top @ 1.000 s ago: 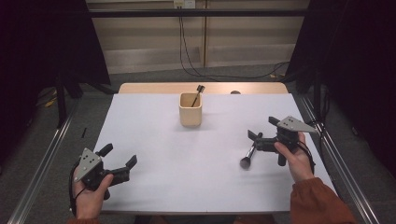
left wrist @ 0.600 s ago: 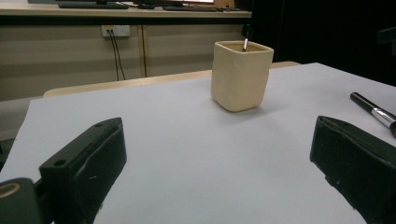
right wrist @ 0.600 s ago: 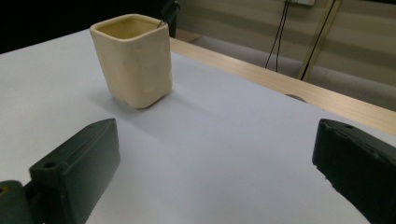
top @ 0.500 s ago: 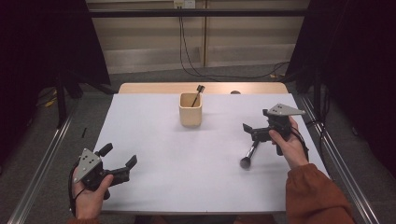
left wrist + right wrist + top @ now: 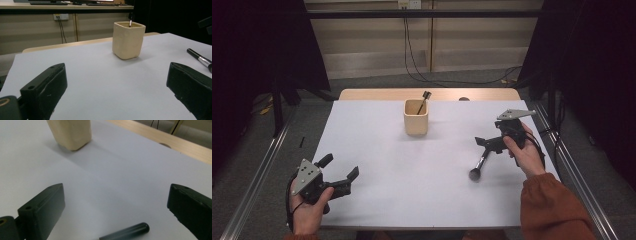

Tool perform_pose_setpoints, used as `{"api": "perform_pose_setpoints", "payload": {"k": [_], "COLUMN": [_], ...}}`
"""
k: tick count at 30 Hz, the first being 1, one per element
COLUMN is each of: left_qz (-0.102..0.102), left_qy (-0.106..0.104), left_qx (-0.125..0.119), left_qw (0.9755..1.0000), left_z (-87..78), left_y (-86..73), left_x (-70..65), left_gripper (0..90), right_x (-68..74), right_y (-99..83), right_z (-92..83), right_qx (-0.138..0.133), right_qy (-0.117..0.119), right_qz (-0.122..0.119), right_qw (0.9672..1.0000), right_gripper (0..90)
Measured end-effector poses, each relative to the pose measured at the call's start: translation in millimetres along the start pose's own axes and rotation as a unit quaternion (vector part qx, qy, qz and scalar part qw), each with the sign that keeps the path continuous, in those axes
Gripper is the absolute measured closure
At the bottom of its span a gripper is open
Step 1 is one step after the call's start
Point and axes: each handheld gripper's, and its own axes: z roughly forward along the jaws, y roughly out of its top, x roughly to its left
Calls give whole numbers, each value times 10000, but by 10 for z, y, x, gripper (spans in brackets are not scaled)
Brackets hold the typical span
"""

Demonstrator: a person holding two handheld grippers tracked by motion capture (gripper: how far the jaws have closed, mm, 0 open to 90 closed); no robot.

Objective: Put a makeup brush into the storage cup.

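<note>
Brush (image 5: 478, 164) flat beside right gripper (image 5: 492, 143), jaws spread over its handle (likely lined up to grasp), cup (image 5: 416, 118) ahead; left gripper (image 5: 340, 176) parked, released.

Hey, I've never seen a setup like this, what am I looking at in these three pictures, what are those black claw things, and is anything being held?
A person sits at a table covered with a white sheet and holds a tool in each hand. Each tool is a hand-held gripper with two black jaws, and no robot arm is involved. The high view looks down from above: the left hand-held gripper is at the near left and the right hand-held gripper is at the right. The other two pictures come from small cameras riding on each tool, so the black blocks at their bottom edges are that tool's own jaws. On the sheet stands a cream cup with a dark brush leaning inside. A second brush with a black handle lies flat just below the right tool's jaws. Both sets of jaws are spread open, holding nothing.
</note>
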Motion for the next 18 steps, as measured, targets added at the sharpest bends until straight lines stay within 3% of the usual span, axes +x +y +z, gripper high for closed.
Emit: {"api": "perform_pose_setpoints", "payload": {"k": [7,15,18], "left_qz": [34,34,36], "left_qy": [32,50,46], "left_qx": [26,49,48], "left_qw": [10000,10000,10000], "left_z": [-3,-7,-7], "left_y": [0,-3,-4], "left_x": [14,13,12], "left_gripper": [32,32,32], "right_x": [-46,-55,-71], "right_y": [48,54,41], "right_z": [-3,33,53], "right_qx": [711,1576,1782], "right_qy": [107,352,379], "right_qz": [-27,-5,-6], "right_qw": [9974,9869,9833], "right_gripper": [21,40,39]}}
